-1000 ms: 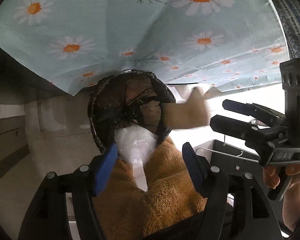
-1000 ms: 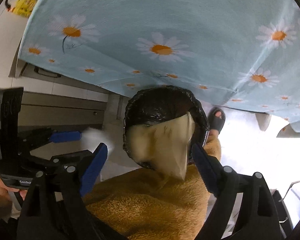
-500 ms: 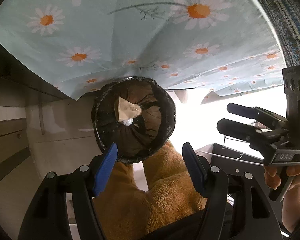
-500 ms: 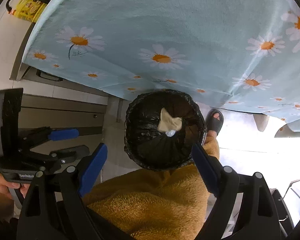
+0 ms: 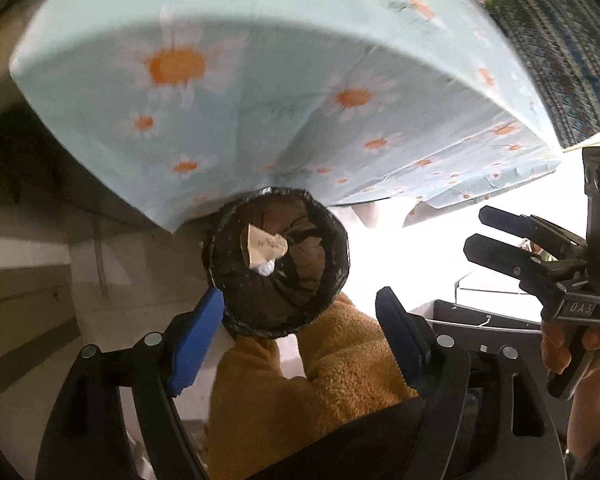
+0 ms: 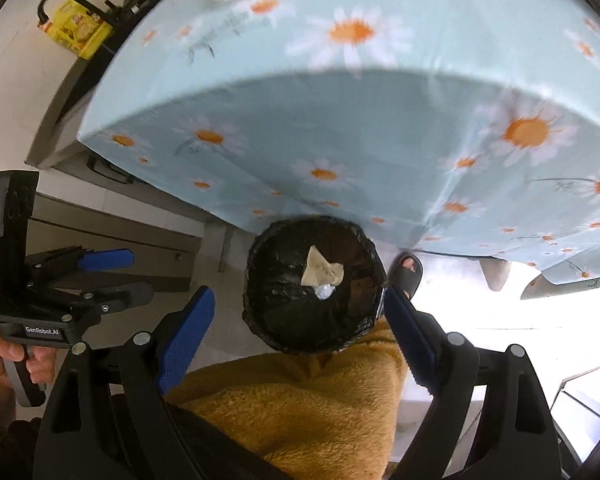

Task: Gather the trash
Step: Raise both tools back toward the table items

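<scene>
1. the trash bin (image 5: 278, 276), lined with a black bag, stood on the floor below and ahead of both grippers, close under the hanging edge of the daisy-print cloth (image 5: 260, 92) over the surface.
2. the left gripper (image 5: 300, 332) hung above the bin's near rim; its jaws were opening, with nothing between the blue pads.
3. the right gripper (image 6: 300, 332) was released, jaws spread wide and empty, its right pad near the bin's rim in the right wrist view.
4. inside the bin lay a crumpled beige paper (image 6: 322, 272) with a small white wad (image 6: 324, 291) just beside it, near the middle of the bag.
5. orange fleece trousers (image 6: 300, 408) filled the view beneath both grippers, nearer than the bin.
</scene>
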